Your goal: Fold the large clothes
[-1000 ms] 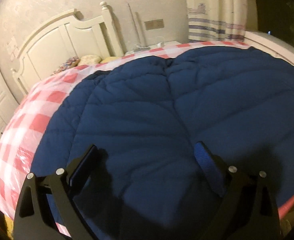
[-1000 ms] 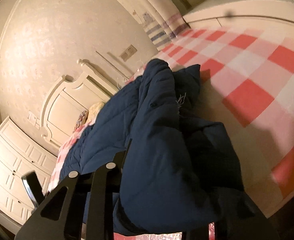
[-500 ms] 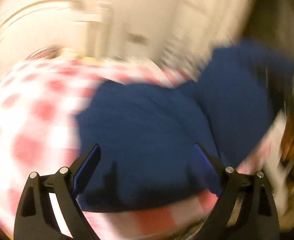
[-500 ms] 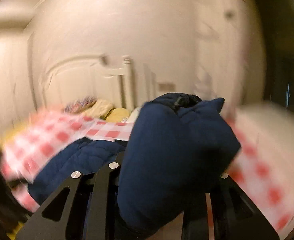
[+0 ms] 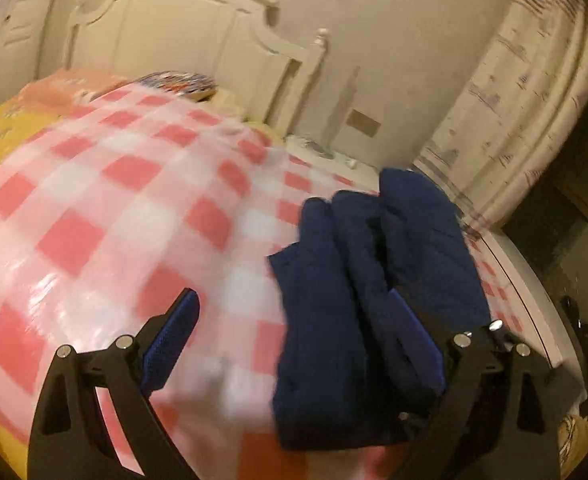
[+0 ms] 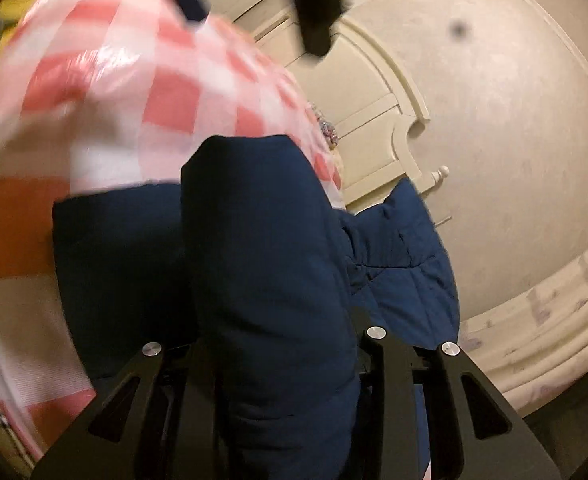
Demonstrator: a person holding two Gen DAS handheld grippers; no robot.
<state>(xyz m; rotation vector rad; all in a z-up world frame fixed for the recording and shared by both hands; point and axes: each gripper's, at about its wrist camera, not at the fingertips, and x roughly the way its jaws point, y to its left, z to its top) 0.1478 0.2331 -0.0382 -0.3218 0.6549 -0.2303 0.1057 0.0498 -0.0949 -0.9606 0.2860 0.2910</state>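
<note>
Navy quilted jacket (image 5: 358, 300) lay bunched in thick folds in the lower right of the left wrist frame, on the red-and-white checked bed cover (image 5: 105, 208). In the right wrist frame the same jacket (image 6: 261, 272) filled the centre and bottom, one fat padded roll running from the middle straight down between the finger mounts.

Right gripper (image 6: 294, 380): I read it as clamped on that roll. The two black finger arms pressed close on either side of the fabric, and the pads themselves were hidden under it.

Left gripper (image 5: 294, 344): jaws spread wide and holding nothing. Its left blue pad (image 5: 171, 340) stood over bare checked cover; its right pad (image 5: 414, 344) lay against the jacket's folds. I could not tell whether it pressed on the cloth or only overlapped it in view.

Surroundings, left wrist frame: cream carved headboard (image 5: 181, 36) across the upper left, patterned pillow (image 5: 181, 82) just below it, yellow bedding (image 5: 9, 128) at the left edge, striped pale curtain (image 5: 526, 92) in the upper right.

Both frames were motion-blurred, the checked cover most of all. A dark blurred shape (image 6: 318, 4) hung at the top of the right wrist frame; I could not identify it.
</note>
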